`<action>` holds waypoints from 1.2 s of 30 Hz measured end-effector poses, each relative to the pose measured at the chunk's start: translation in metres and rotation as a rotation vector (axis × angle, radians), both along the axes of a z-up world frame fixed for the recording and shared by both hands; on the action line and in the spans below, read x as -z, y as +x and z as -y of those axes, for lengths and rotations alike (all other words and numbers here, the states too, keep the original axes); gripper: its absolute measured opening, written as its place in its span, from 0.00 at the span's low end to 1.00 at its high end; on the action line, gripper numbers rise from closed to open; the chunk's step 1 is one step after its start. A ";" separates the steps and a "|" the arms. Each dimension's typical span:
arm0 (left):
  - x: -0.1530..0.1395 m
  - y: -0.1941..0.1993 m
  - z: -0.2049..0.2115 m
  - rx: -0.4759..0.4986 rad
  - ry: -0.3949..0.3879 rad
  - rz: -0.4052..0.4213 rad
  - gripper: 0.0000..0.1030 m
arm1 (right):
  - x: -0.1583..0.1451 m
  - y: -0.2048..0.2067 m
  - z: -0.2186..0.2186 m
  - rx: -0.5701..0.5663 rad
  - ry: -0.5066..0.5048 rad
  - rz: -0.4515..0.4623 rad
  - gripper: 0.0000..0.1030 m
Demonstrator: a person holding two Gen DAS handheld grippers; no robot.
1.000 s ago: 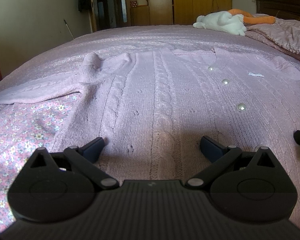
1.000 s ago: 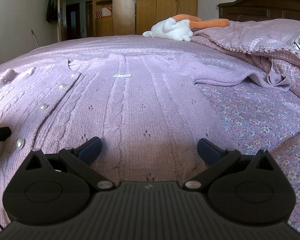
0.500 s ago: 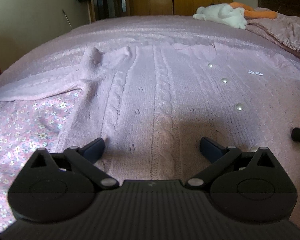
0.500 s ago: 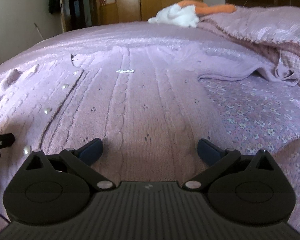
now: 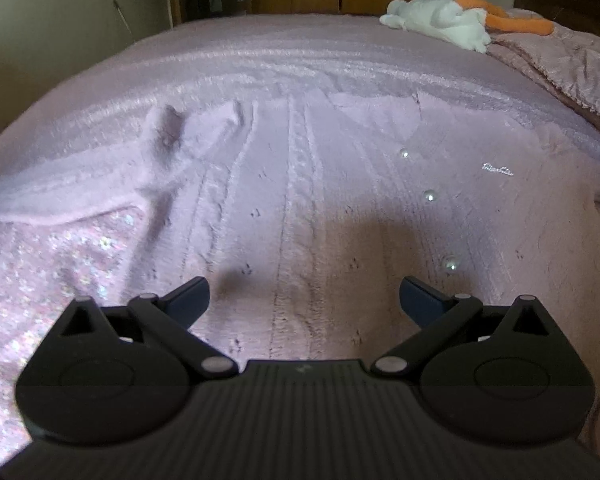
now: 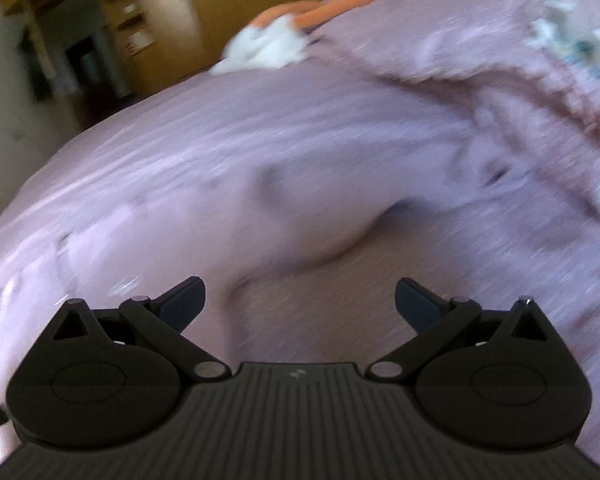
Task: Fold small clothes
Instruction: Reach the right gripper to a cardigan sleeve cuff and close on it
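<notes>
The pale lilac cable-knit cardigan (image 5: pixel 300 200) lies flat on the bed (image 5: pixel 300 64), its long axis toward 12 o'clock. The left tongs (image 5: pixel 304 296) hover over its hem, spread and empty; the right tongs (image 6: pixel 300 300), also spread and empty, face the blurred right sleeve (image 6: pixel 440 184) at 1 o'clock.

Right wrist view smeared by motion blur, cardigan (image 6: pixel 300 184) knit unreadable, far plush toy (image 6: pixel 268 48) a white-orange smudge, left sleeve (image 5: pixel 60 184) cut off at the left edge.

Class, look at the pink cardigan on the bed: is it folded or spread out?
Spread out. The cardigan lies flat on the bed, its buttons showing and one sleeve stretched sideways.
</notes>
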State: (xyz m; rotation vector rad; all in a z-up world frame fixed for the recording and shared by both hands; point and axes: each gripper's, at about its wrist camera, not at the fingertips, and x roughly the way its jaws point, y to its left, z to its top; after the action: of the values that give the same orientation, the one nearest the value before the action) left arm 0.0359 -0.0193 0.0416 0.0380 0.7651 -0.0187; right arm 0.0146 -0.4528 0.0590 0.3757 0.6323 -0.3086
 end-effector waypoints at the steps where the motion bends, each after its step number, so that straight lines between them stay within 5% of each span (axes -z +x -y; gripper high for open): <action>1: 0.003 0.003 0.001 -0.008 0.002 -0.007 1.00 | 0.000 0.004 0.013 0.021 -0.011 -0.007 1.00; 5: 0.018 0.012 0.000 -0.025 -0.027 -0.061 1.00 | -0.001 0.016 0.063 0.114 -0.063 0.015 1.00; 9: 0.026 0.008 0.013 -0.003 0.051 -0.025 1.00 | 0.006 0.037 0.103 0.148 -0.092 0.004 1.00; 17: 0.030 0.005 0.013 0.007 0.056 0.005 1.00 | 0.043 0.080 0.137 0.122 -0.202 -0.165 1.00; 22: 0.031 0.005 0.014 0.009 0.064 0.017 1.00 | 0.056 0.071 0.140 0.156 -0.258 -0.135 0.81; 26: 0.032 0.006 0.017 0.005 0.068 0.025 1.00 | 0.046 0.062 0.136 0.180 -0.293 -0.105 0.26; 36: 0.031 0.006 0.017 0.010 0.073 0.040 1.00 | -0.027 0.050 0.111 0.103 -0.183 0.054 0.20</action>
State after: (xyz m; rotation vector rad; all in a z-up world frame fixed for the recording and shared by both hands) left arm 0.0422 -0.0362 0.0107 0.1112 0.7252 0.0002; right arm 0.0643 -0.5640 0.0857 0.2409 0.5278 -0.4502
